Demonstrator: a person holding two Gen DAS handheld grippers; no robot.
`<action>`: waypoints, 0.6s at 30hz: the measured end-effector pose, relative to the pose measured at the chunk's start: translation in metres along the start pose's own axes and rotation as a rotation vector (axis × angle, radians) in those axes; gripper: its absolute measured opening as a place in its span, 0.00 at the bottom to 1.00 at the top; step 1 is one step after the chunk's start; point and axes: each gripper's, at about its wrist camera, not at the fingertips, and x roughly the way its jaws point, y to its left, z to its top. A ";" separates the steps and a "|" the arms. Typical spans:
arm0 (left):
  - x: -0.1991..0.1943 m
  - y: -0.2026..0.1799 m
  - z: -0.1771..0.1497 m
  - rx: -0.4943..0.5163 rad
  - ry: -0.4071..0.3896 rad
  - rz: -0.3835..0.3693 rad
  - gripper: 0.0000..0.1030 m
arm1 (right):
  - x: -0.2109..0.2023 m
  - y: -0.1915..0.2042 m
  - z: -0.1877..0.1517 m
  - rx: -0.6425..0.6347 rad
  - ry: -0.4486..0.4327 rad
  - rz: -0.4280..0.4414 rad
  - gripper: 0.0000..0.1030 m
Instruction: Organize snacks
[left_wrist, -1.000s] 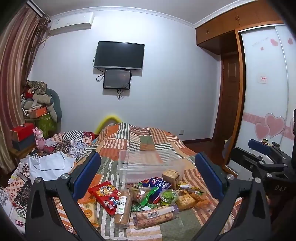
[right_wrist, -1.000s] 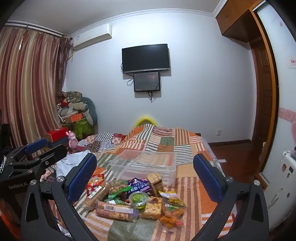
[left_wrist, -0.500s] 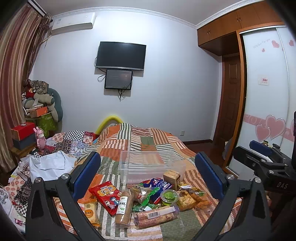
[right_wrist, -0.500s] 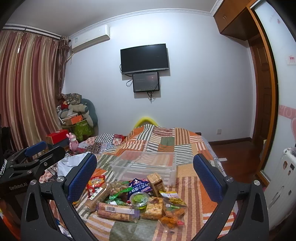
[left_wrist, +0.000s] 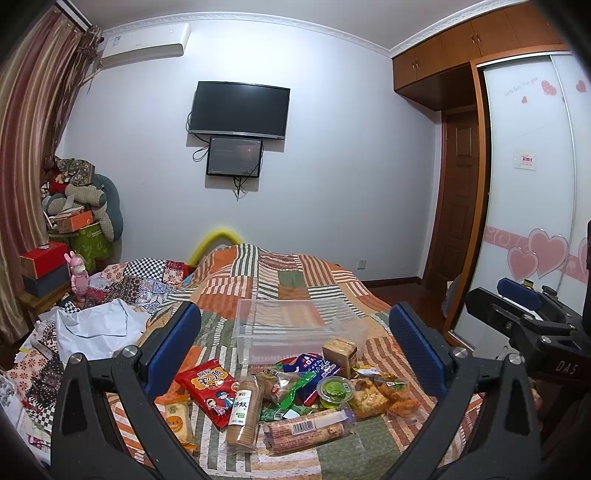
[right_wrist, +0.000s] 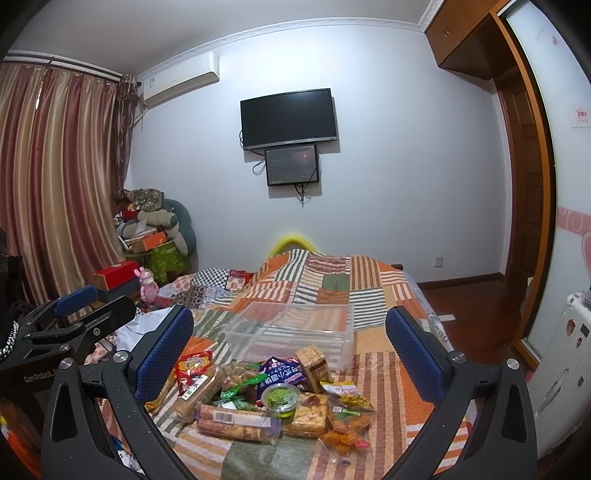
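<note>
Both the left gripper (left_wrist: 295, 349) and right gripper (right_wrist: 290, 345) gape wide above the snack pile (left_wrist: 291, 395), which crowds the clear bin's (left_wrist: 295, 325) near wall, bare quilt (left_wrist: 280, 269) stretching beyond it.

Snack pile (left_wrist: 295, 395) lies on the bed (left_wrist: 280, 280) — clear bin (left_wrist: 295, 328) just behind it.

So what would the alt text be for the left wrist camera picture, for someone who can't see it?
A heap of packaged snacks lies on a striped patchwork bedspread in front of an empty clear plastic bin, framed by the open blue-padded fingers of the left gripper. The right gripper shows at the right edge, and a dark TV hangs on the far wall.
</note>
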 end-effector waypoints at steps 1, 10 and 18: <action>0.000 0.000 0.000 0.000 0.000 0.002 1.00 | 0.000 0.000 0.000 0.000 -0.001 0.000 1.00; 0.001 0.000 0.000 0.001 0.000 -0.005 1.00 | 0.000 0.000 -0.001 0.004 -0.003 0.001 1.00; 0.002 -0.003 -0.001 0.000 0.002 -0.010 1.00 | -0.001 0.000 0.000 0.007 -0.005 0.007 1.00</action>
